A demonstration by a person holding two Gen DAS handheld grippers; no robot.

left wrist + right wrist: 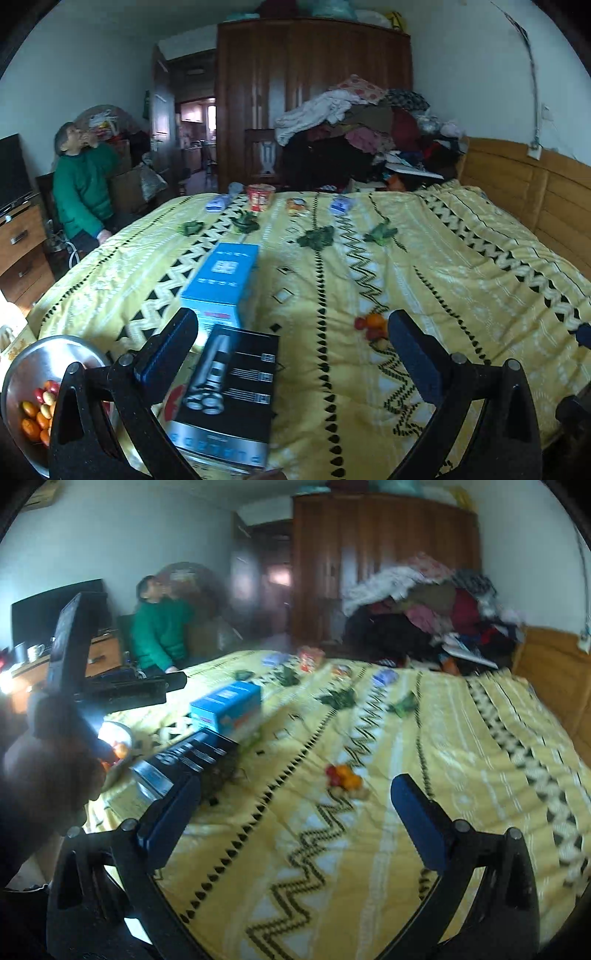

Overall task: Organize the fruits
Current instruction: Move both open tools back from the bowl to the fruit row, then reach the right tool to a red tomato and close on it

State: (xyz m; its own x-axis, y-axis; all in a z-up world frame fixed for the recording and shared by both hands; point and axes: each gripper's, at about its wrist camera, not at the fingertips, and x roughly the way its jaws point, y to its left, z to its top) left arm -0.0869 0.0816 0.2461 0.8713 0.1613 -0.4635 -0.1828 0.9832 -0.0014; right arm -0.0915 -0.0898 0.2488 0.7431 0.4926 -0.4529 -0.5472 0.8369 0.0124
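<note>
Left wrist view shows the left gripper [291,332] with its jaws spread wide and nothing between them, held above the yellow patterned bedspread [461,258]. The loose fruits [371,326], a small huddle of orange, red and pale pieces, lie on the bedspread just inside this gripper's right finger, and well to the right of the steel bowl [40,350], which already holds a batch of similar small fruits at the bed's edge. Between bowl and loose fruits lie a black box [232,391] and, beyond it, a blue box [225,277]. In the right wrist view the right gripper [295,805] is likewise wide open and empty, with the loose fruits [345,777] ahead of it and a little right of the black box [192,755]; the bowl [116,734] sits far left, partly hidden behind the other tool. The likely trouble is the soft bedding: pressing down beside the clump could dent the cover and set the round pieces rolling apart, and a wide closing grip may catch two at once or squeeze one out sideways. Carrying towards the bowl also means clearing the boxes. The cluster as a whole seems to run roughly from near to far along the bedspread's stripes; the single pieces are too small and blurred to give any axis.
</note>
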